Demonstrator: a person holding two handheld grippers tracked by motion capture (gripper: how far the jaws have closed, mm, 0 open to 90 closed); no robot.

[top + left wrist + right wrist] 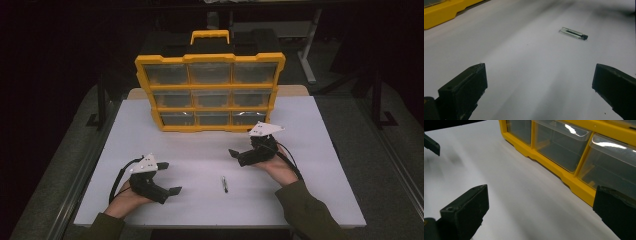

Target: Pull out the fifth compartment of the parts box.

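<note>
Fingers of the left gripper point(172, 177) and right gripper point(243, 146) are spread wide, nothing held. Between them, toward the worktop's point(320, 200) near edge, a small clip point(225, 184) (flat, unobstructed) is left reachable; the organiser point(210, 108) is stood upright near the far edge, drawers facing forward.

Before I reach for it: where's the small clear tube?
In the high view, the small clear tube lies on the white table, between both grippers, nearer the person than the yellow drawer box.
</note>
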